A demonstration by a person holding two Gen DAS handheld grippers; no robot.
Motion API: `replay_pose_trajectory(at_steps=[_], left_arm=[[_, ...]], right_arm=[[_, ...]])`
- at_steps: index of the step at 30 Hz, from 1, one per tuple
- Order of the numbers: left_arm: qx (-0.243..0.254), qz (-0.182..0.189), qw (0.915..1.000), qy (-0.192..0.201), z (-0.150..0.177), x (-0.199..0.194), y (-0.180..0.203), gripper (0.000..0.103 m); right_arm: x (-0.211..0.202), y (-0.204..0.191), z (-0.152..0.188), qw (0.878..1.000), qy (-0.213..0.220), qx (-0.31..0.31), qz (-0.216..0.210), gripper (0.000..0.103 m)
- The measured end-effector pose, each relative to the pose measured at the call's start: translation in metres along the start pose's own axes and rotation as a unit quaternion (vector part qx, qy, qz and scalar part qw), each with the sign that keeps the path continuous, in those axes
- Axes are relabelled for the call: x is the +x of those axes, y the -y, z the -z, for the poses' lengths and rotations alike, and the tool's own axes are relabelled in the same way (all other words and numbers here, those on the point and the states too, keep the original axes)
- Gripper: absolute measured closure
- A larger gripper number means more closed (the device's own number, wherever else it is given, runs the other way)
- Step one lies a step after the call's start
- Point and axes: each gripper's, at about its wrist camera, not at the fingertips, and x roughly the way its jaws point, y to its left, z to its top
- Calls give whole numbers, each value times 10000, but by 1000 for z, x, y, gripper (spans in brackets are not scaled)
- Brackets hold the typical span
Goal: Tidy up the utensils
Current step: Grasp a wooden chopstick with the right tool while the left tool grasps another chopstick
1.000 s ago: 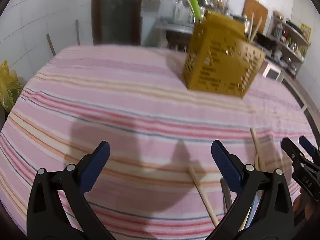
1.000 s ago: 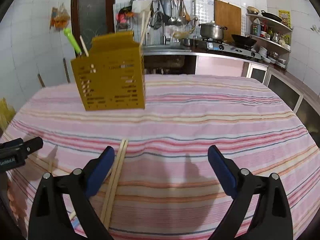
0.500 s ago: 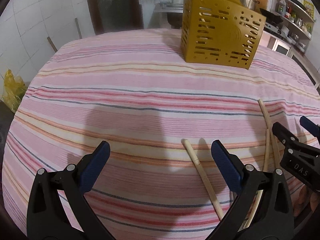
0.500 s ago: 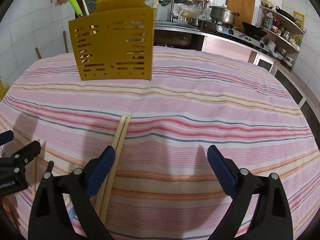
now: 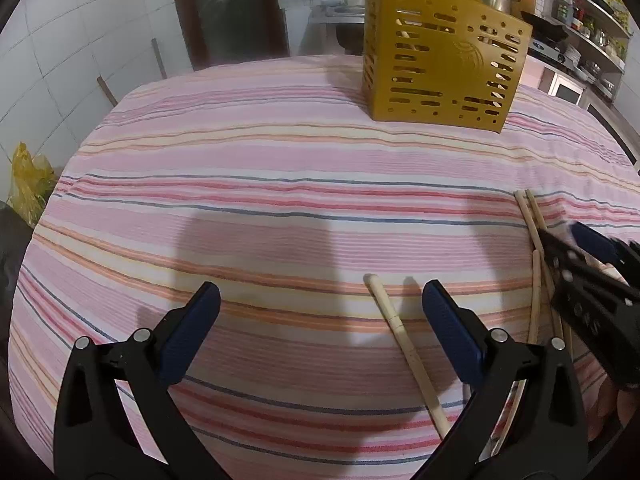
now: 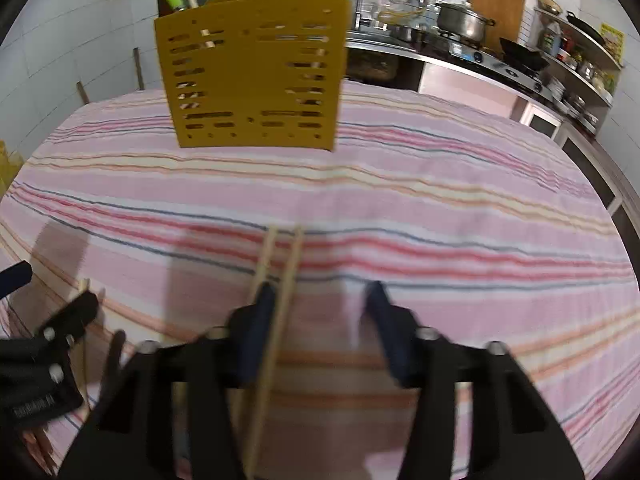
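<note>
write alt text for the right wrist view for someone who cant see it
The right gripper, its jaws just closing, reaches over a pair of wooden chopsticks on a pink striped tablecloth; one stick lies between the jaws, the other runs under the left finger. A yellow utensil holder stands behind.

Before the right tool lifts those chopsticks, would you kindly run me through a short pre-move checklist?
1. Right tool lined up on the chopstick pair: not ok. One stick lies between the jaws, the other under or outside the left jaw.
2. Grip made: not ok. The jaws have just been closing, but a gap remains and the pads press on nothing.
3. Left tool clear of the right one: ok. It is open, with a single stick between its jaws, untouched.
4. Holder upright on the cloth: ok.
5. Room left in the holder: cannot tell.
</note>
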Motion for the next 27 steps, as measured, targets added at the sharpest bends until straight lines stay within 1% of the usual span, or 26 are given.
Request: replay_pose_trajectory(at_steps=[2,4,5,7,9,11,13,15,16,18,19,21,25,26,27], left_arm=[[-5,29,10000,-2,1,-1,0,6],[-24,100,9999,-32,1,-3,-1,7],[-39,128,9999,-51,2,-3,0,8],[-66,218,9997,-130,3,-3,1,11],[-34,258,9994,-219,5,-1,4,18],[-15,218,9995,-237,7,0,7,20],[-38,196,9995,-225,8,-1,10,24],[-121,221,9994,-246,9,-2,11,31],[-146,218,9993,-253,9,-3,13,33],[-154,177,9994,-269,10,-4,17,41],[-172,161,9994,-272,10,-5,19,43],[-188,145,9993,-283,11,-7,22,52],[-235,61,9991,-337,9,-6,29,61],[-246,47,9991,-346,8,-6,31,64],[-259,55,9990,-351,9,-6,31,70]], right_arm=[[3,-5,-3,10000,-8,-73,31,74],[1,-7,-3,9999,1,-153,-23,91],[-1,-7,-2,9999,11,-168,-33,92],[-4,-1,0,9999,14,-127,-116,93],[-6,4,2,9998,15,-68,-179,94],[-7,9,3,9998,17,-25,-209,94],[-8,13,6,9997,30,-13,-237,94],[-9,16,7,9996,31,20,-278,94],[-9,17,8,9996,30,29,-290,94],[-8,18,8,9995,31,53,-317,94],[-8,18,8,9995,35,59,-324,94],[-8,19,8,9994,44,73,-336,94],[-7,24,6,9990,35,146,-431,94],[-6,25,6,9988,35,166,-455,94],[-6,25,7,9988,38,176,-465,94]])
